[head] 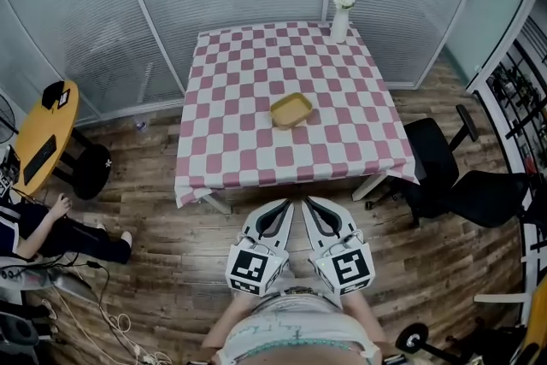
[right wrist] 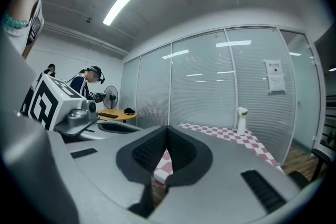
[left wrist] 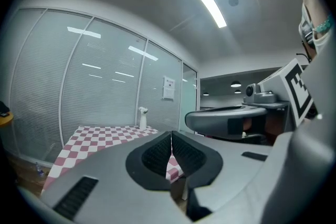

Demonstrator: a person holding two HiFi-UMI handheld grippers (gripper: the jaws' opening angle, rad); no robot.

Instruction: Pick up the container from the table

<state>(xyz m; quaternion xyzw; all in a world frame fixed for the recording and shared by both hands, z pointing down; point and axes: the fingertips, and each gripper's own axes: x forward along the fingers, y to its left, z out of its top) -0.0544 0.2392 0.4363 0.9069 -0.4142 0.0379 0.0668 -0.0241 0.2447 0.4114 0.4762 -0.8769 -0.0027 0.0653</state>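
The person is standing a little way back from the counter, holding both tools in close against the belly, side by side, noses pointing at the near edge of the checked cloth. The left hand-held gripper is clenched, its two dark pads meeting at the tip with nothing caught between them. The right hand-held gripper is closed up the same way and is just as empty. Tucked in like that, they look to me like tools being carried at rest rather than readied for a reach.

The container, a shallow yellow tray, is sitting open side up near the middle of the counter, a bit askew to the checks and well apart from both grippers. The only other thing on the cloth is a white vase of flowers at the far right corner, so the near side looks free for an approach. I'd say the pick-up is not yet under way: the person needs to step in, part one pair of jaws and reach over the near edge, probably pinching the thin rim.

Somebody is sitting off to the left by a round yellow table, and a black office chair is standing at the right, neither in the way.
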